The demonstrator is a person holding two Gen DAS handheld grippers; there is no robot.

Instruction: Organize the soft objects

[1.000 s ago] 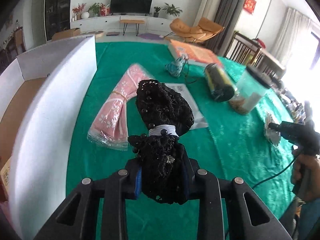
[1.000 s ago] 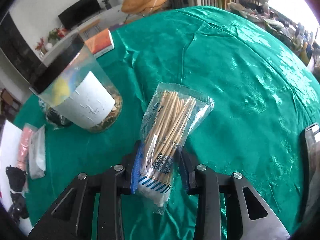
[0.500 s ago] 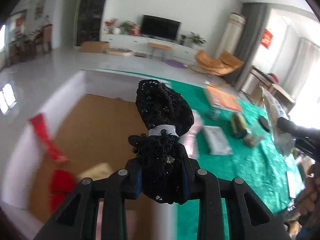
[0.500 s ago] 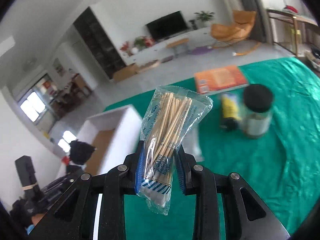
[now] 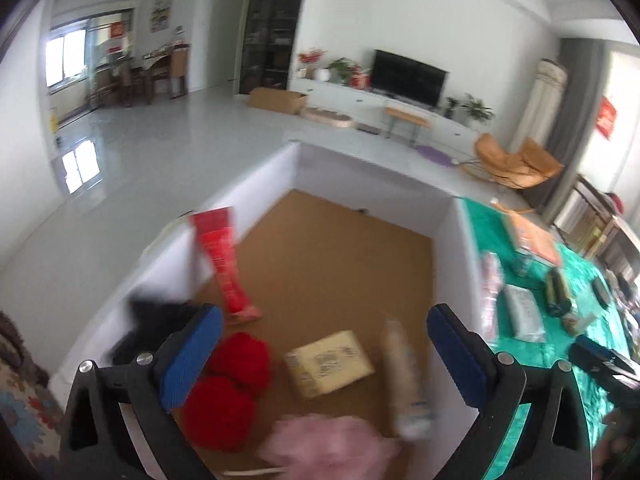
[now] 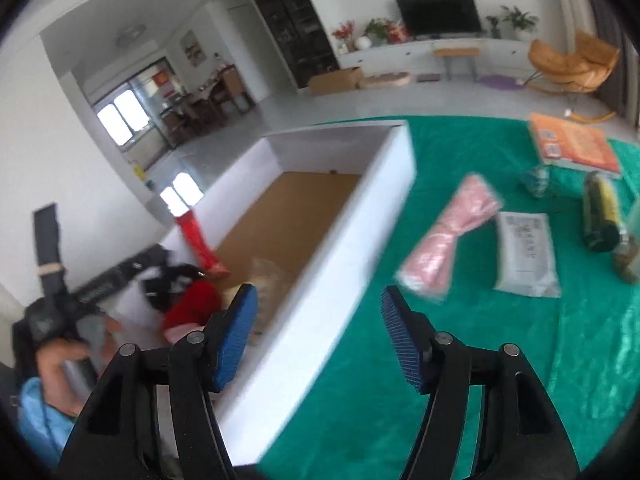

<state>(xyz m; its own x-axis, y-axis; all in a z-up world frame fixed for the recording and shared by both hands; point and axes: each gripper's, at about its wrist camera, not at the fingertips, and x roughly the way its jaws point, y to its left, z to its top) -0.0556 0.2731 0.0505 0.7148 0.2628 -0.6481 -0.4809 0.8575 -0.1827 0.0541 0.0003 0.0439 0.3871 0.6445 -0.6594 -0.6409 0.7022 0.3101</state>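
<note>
My left gripper [image 5: 324, 344] is open and empty above the white-walled box [image 5: 452, 248] with a brown floor. In the box lie the black lace piece [image 5: 148, 320] at the left wall, red pom-poms [image 5: 228, 396], a red packet [image 5: 224, 256], a tan carton [image 5: 328, 364], the blurred pack of sticks [image 5: 404, 376] and a pink fluffy thing [image 5: 332, 448]. My right gripper [image 6: 320, 336] is open and empty over the box's near wall [image 6: 340, 264]. A pink wrapped cloth [image 6: 452, 240] and a grey pouch [image 6: 526, 252] lie on the green tablecloth [image 6: 460, 380].
An orange book [image 6: 572, 144], a dark cylinder [image 6: 598, 212], a jar at the frame edge [image 6: 630, 248] and a small teal bag [image 6: 536, 182] sit at the table's far right. The other hand and left gripper show at lower left [image 6: 80, 320].
Both grippers opened. The left one let go of the black lace piece and the right one let go of the pack of sticks; both things now lie in the box.
</note>
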